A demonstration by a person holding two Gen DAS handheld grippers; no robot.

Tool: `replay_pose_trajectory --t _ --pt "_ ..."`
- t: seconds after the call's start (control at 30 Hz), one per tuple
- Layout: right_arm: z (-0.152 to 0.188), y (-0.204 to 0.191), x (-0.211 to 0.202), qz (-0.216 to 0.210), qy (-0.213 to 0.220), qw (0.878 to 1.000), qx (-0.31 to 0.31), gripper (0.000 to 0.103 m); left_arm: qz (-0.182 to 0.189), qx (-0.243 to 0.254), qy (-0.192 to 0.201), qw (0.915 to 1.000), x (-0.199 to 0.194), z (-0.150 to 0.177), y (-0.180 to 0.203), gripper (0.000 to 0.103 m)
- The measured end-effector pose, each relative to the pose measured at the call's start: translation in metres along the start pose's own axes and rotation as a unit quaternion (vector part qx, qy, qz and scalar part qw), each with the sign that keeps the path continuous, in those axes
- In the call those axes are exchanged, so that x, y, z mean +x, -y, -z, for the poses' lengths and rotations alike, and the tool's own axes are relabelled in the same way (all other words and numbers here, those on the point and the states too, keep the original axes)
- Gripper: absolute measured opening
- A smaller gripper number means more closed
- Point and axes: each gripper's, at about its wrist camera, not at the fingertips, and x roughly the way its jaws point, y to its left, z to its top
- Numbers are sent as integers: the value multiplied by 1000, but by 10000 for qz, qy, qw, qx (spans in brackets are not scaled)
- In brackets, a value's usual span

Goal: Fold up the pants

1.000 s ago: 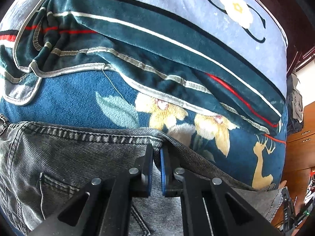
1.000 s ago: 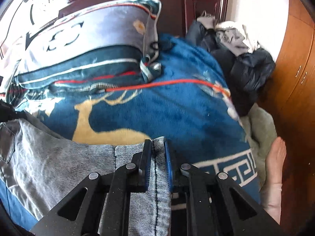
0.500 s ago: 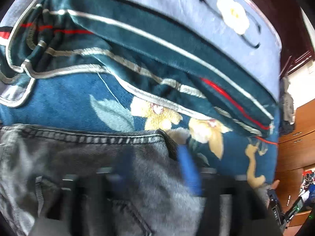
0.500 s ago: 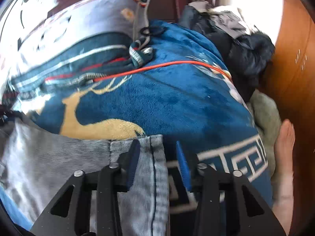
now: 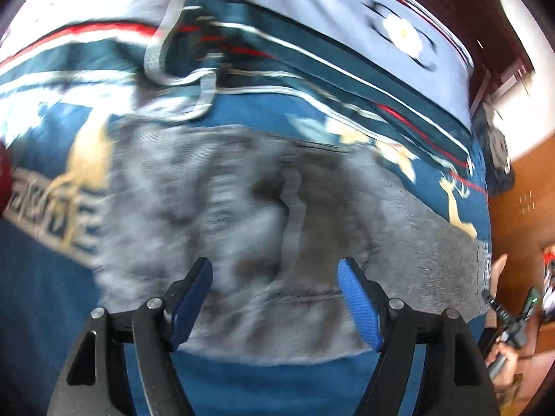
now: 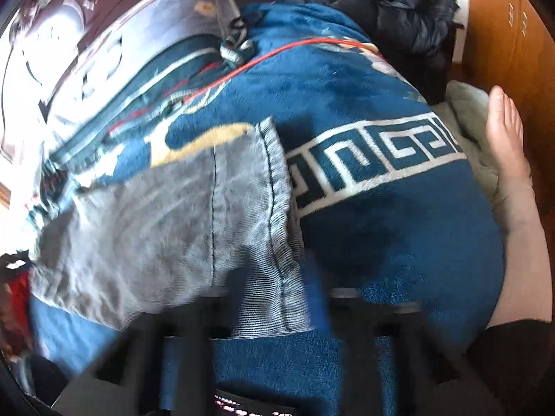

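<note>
The grey denim pants point(image 5: 277, 228) lie flat, folded lengthwise, on a blue patterned blanket point(image 5: 41, 305). My left gripper point(image 5: 275, 301) is open and empty, raised above the waist end, with blue pads wide apart. In the right wrist view the leg hems point(image 6: 274, 228) of the pants point(image 6: 156, 228) lie on the blanket point(image 6: 381, 235). My right gripper point(image 6: 277, 312) is blurred by motion, open and empty, just behind the hems.
A folded quilt and pillow point(image 5: 312, 34) lie past the pants by a dark headboard. A pile of dark clothes point(image 6: 399, 17) sits at the bed's far end. A person's bare foot point(image 6: 510, 145) rests beside the bed. Wooden cabinets point(image 6: 503, 34) stand on the right.
Both grippers have let go of the pants, opened wide and pulled back and up. The pants now lie on the blanket.
</note>
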Motion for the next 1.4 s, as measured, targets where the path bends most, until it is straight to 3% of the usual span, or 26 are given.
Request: replay_pose_trajectory --t 0.1,0.33,0.5,0.63,0.8,1.03,1.1,1.17,1.3,1.4 --pt "1 -10 4 447 133 9985 -276 10 -220 -260 115 9994 -23 7 -38 77" --pt "6 -8 9 557 147 9979 -280 11 -107 -1035 -173 9944 -13 20 -84 77" --pt "8 -6 9 510 172 9984 -164 12 388 -1920 -412 9798 9 35 -97 75" --pt "7 -8 11 511 170 9984 -171 13 731 -2342 -330 9689 12 52 -93 69" --pt "6 -10 12 523 177 9983 -191 13 1258 -2887 -79 9491 14 60 -96 45" --pt "5 -9 13 501 175 9984 -175 13 1420 -3335 385 9312 14 62 -110 18" --pt "6 -9 12 499 188 9984 -194 13 1348 -3305 602 9322 11 65 -112 15" --pt "6 -11 10 515 218 9981 -250 11 1203 -3130 797 9387 7 65 -107 14" --pt "7 -14 0 470 365 9977 -321 10 661 -2431 1258 9595 -10 57 -87 14" --pt "9 -13 4 553 276 9973 -406 10 274 -2261 1024 9683 1 50 -87 14"
